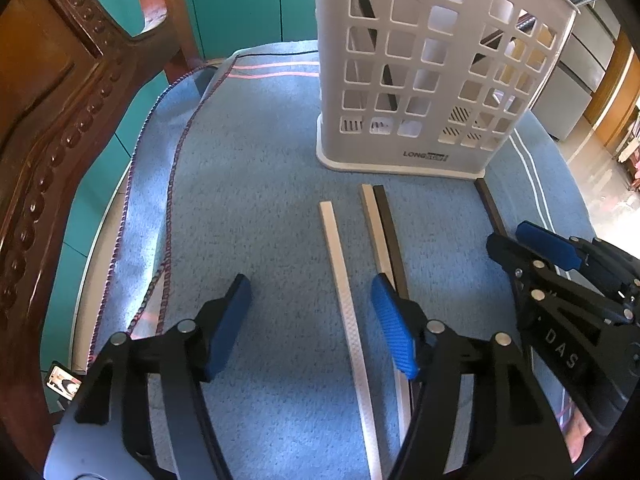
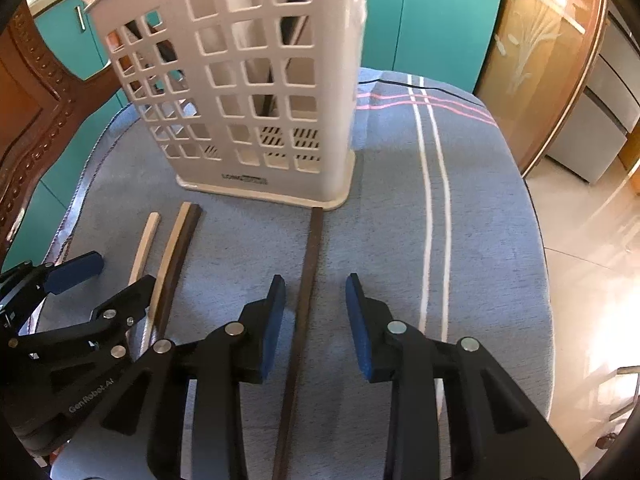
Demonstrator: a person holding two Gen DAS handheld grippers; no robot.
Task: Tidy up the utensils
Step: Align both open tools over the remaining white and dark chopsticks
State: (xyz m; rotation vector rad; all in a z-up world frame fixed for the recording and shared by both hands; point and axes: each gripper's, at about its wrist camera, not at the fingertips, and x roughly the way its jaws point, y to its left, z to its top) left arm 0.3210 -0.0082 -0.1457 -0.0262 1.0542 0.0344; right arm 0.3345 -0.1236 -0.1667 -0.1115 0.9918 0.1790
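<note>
A white slotted utensil holder (image 1: 432,72) stands upright on the blue cloth (image 1: 248,200); dark sticks show inside it. In front of it lie chopsticks: a pale one (image 1: 342,280), a pale and dark pair side by side (image 1: 382,232), and a dark one (image 2: 308,280) to the right. My left gripper (image 1: 310,304) is open, low over the cloth, with the single pale chopstick between its fingers. My right gripper (image 2: 316,308) is open, with the dark chopstick between its fingers. The holder also shows in the right wrist view (image 2: 256,92).
A carved wooden chair back (image 1: 60,112) rises at the left edge of the table. Teal cabinet doors (image 2: 436,20) stand behind. The cloth's braided hem (image 1: 172,184) runs down the left. Tiled floor (image 2: 592,232) lies beyond the right table edge.
</note>
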